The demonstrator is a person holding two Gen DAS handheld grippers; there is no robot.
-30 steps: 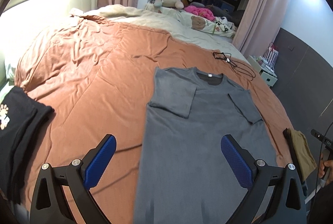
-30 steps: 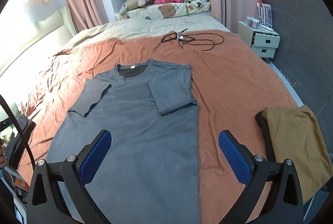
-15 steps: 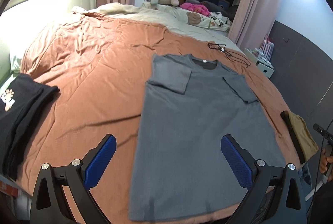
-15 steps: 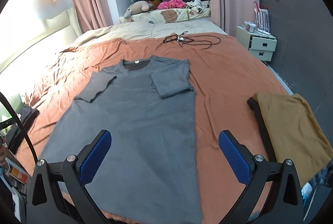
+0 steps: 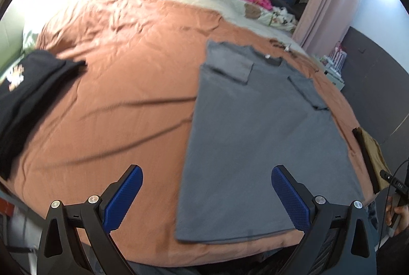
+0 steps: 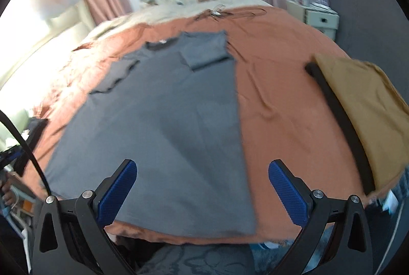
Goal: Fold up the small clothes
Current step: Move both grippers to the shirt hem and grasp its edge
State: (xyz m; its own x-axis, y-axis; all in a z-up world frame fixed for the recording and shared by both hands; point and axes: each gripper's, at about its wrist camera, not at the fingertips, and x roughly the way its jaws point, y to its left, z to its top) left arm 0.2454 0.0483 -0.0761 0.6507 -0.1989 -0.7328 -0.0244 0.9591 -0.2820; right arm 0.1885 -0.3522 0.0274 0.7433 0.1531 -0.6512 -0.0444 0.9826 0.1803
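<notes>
**Grippers pulled back past the hem**

Both the left gripper (image 5: 205, 194) and right gripper (image 6: 202, 189) hang spread and empty, now farther back, so the flat grey short-sleeved T-shirt (image 5: 258, 132) shows its hem on the rust-orange bedspread (image 5: 115, 86). Only the left view shows the folded black garment (image 5: 28, 91); the right shows the mustard folded cloth (image 6: 368, 111) fully.

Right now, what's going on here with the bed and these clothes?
A person is folding clothes on a bed with a rust-orange cover, holding tongs in each hand. A grey T-shirt lies flat with both sleeves folded in over the body. The left tongs and right tongs are both open above its hem end, holding nothing. A folded black garment lies off to the left, and a folded mustard one on top of something black to the right.
</notes>
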